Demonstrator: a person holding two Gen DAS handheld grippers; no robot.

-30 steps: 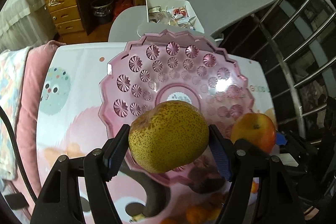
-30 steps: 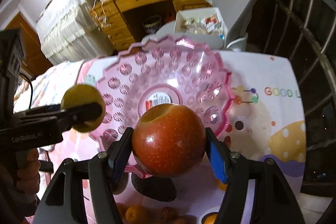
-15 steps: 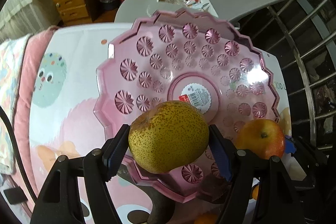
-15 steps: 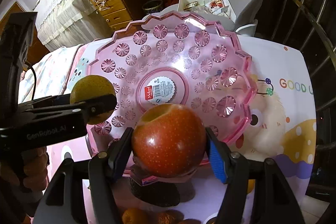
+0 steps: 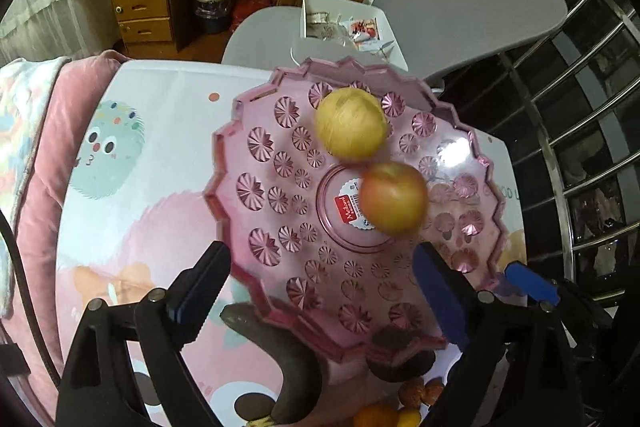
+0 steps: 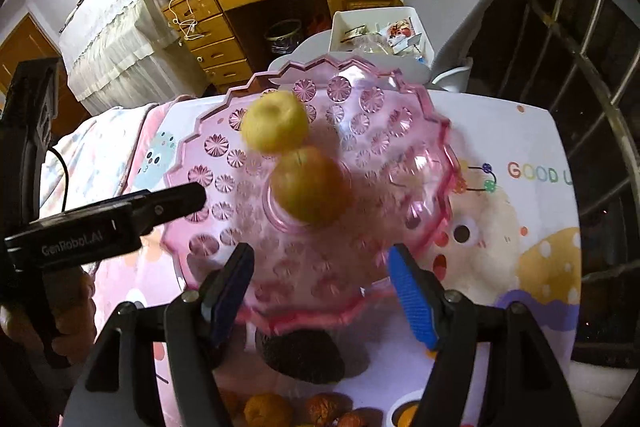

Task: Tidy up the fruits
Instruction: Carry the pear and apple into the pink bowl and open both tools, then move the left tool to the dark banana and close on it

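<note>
Now both claws stand spread apart with nothing between their pads: the left gripper (image 5: 320, 279) and the right gripper (image 6: 322, 285). Two fruits lie in the pink bowl (image 5: 256, 155): one pear (image 5: 352, 123) toward 12 o'clock, one apple (image 5: 394, 197) over the centre label, touching it. Only the right wrist view shows the left gripper from the side at 9 o'clock, the hand (image 6: 64, 315) on it, and the "GOOD" print on the tablecloth (image 6: 532, 173); only the left view shows the dark banana (image 5: 288, 359) at 6 o'clock.
</note>
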